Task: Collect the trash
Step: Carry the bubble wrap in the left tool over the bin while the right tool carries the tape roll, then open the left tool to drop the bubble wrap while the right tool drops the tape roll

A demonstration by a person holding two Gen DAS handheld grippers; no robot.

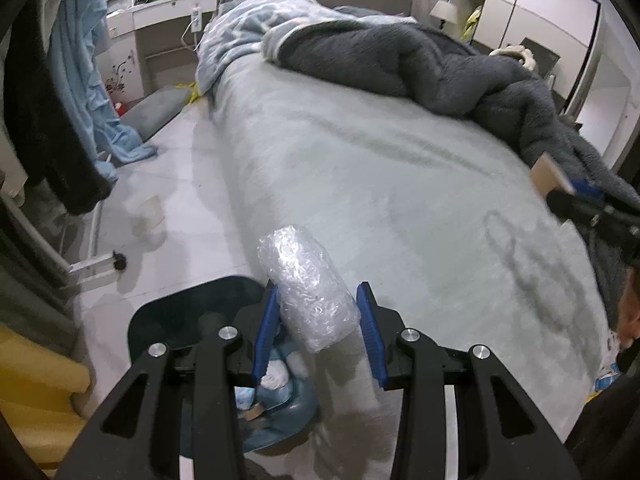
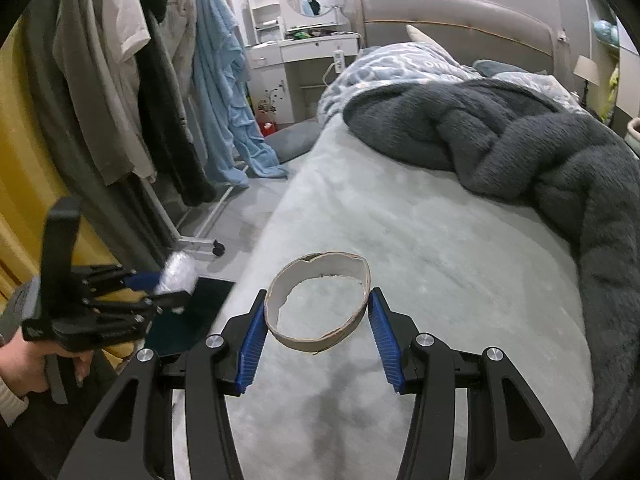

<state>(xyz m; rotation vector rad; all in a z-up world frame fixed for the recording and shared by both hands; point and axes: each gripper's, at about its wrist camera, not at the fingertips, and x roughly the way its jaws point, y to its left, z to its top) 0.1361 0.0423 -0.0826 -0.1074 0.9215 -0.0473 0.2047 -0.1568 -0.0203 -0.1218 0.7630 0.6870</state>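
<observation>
A roll of clear bubble wrap [image 1: 308,284] sits between the blue pads of my left gripper [image 1: 319,293], which is shut on it. It hangs at the bed's near edge, just right of a dark blue trash bin [image 1: 160,320] that stands on the floor and holds crumpled tissues [image 1: 276,376]. My right gripper [image 2: 318,296] is shut on a flattened cardboard ring [image 2: 312,342] above the grey bed sheet. In the right wrist view, the left gripper [image 2: 172,286] with the bubble wrap [image 2: 176,270] is over the bin [image 2: 192,316]. The right gripper [image 1: 572,194] with the ring [image 1: 546,174] shows at the right edge of the left wrist view.
The bed [image 1: 380,168] fills the middle, with a dark fleece blanket [image 2: 540,152] heaped at its far side. A clothes rack [image 2: 132,100] with hanging garments and a wheeled foot [image 2: 218,246] stands left of the bin. A blue and white packet [image 1: 606,372] lies at the right edge.
</observation>
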